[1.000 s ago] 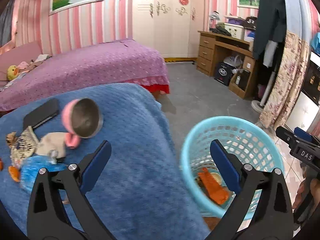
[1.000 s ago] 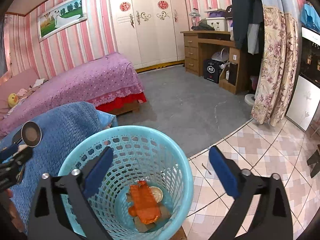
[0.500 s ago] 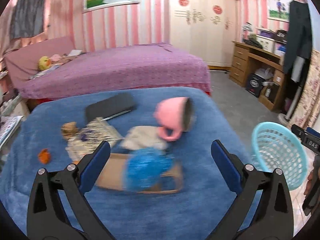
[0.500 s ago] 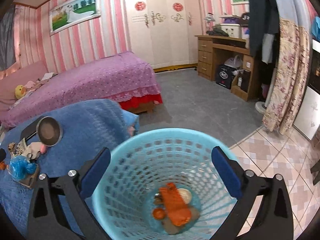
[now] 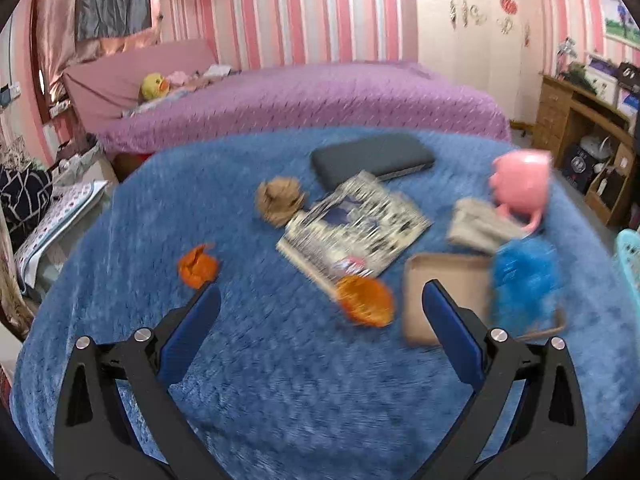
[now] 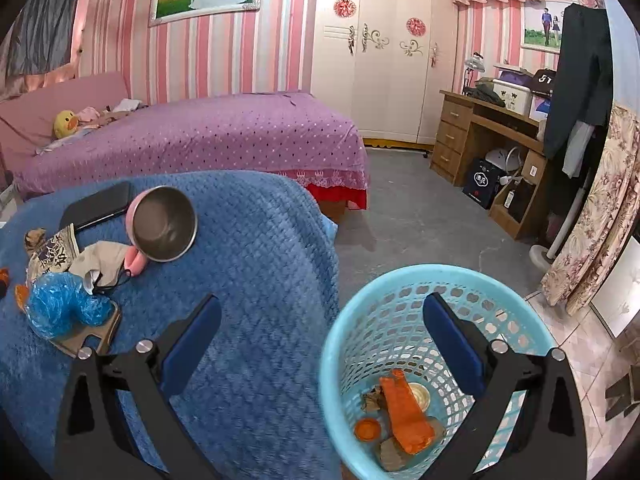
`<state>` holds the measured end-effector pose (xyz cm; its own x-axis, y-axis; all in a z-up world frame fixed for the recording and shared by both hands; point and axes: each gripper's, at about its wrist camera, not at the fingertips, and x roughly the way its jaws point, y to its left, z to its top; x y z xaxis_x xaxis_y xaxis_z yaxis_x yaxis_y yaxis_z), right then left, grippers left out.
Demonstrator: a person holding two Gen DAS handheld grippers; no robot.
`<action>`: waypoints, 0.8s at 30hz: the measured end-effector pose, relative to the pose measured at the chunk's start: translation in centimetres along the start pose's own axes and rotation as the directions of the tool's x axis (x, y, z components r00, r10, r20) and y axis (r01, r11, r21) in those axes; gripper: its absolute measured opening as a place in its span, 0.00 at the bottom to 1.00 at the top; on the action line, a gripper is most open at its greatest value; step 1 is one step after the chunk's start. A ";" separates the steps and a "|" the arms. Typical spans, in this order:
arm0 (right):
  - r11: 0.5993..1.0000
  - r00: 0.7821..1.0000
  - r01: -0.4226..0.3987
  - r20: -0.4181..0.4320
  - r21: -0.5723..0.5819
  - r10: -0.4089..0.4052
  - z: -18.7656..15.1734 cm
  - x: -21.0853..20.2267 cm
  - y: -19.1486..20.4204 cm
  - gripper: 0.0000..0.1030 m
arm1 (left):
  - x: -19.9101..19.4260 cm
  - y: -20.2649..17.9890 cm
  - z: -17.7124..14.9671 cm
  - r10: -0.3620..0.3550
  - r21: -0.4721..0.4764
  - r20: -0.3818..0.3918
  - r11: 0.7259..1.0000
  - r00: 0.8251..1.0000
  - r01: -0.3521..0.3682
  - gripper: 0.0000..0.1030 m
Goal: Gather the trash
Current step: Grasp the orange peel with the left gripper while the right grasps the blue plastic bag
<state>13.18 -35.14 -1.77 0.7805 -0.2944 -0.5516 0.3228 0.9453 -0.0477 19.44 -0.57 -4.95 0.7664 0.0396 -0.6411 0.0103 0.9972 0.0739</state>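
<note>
My left gripper (image 5: pixel 320 308) is open over the blue blanket (image 5: pixel 280 392), empty. Ahead of it lie an orange crumpled wrapper (image 5: pixel 363 300), a smaller orange scrap (image 5: pixel 197 267), a brown paper ball (image 5: pixel 279 199), a blue plastic bag (image 5: pixel 522 280) on a cardboard piece (image 5: pixel 440 300), and a patterned booklet (image 5: pixel 354 230). My right gripper (image 6: pixel 320 320) is open and empty, straddling the blanket edge and the light-blue basket (image 6: pixel 348 344). In the basket lie an orange wrapper (image 6: pixel 406 412) and other scraps. The blue bag (image 6: pixel 60 308) shows at left there.
A pink mug (image 5: pixel 522 184) lies on its side beside a beige cloth (image 5: pixel 480 224); a dark flat case (image 5: pixel 372 156) sits behind. The purple bed (image 6: pixel 192 136) stands beyond. A wooden desk (image 6: pixel 492 136) and hanging clothes are at right, with grey floor (image 6: pixel 420 216) between.
My left gripper swung left from the basket to face the items on the blanket. My right gripper turned left, so the basket now sits at lower right.
</note>
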 end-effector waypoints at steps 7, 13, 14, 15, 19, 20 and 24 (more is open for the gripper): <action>0.999 0.999 0.046 -0.001 -0.030 -0.046 0.1 0.4 2.1 0.96 | 3.2 0.9 0.1 -0.074 -0.055 -0.075 0.996 0.994 0.070 0.89; 0.996 0.999 -0.041 -0.029 0.081 0.043 0.1 1.0 2.0 0.96 | 3.8 -0.5 0.4 -0.167 -0.043 -0.080 0.986 0.983 0.164 0.52; 0.994 0.998 -0.053 -0.041 0.095 0.057 0.0 1.2 2.1 0.96 | 3.8 -0.9 0.3 -0.171 -0.026 -0.080 0.985 0.982 0.169 0.44; 0.993 0.996 -0.062 -0.050 0.101 0.067 -0.1 1.3 2.4 0.96 | 3.7 -1.4 0.4 -0.180 -0.005 -0.080 0.984 0.980 0.180 0.36; 0.993 0.995 -0.078 -0.056 0.084 0.083 -0.1 1.1 3.8 0.96 | 3.3 -1.9 0.4 -0.204 0.018 -0.068 0.979 0.977 0.205 0.25; 0.995 0.995 -0.080 -0.054 0.064 0.083 -0.2 0.8 4.5 0.96 | 3.2 -1.7 0.4 -0.211 0.010 -0.066 0.977 0.975 0.212 0.21; 0.995 0.994 -0.098 -0.051 0.007 0.099 -0.3 0.3 6.7 0.96 | 2.1 -0.2 0.4 -0.225 -0.027 -0.051 0.974 0.973 0.224 0.18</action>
<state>15.38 -28.86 -2.54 0.7804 -0.1922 -0.5949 0.2480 0.9687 0.0124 21.28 -0.68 -6.03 0.7106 -0.1826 -0.6795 0.1646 0.9821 -0.0918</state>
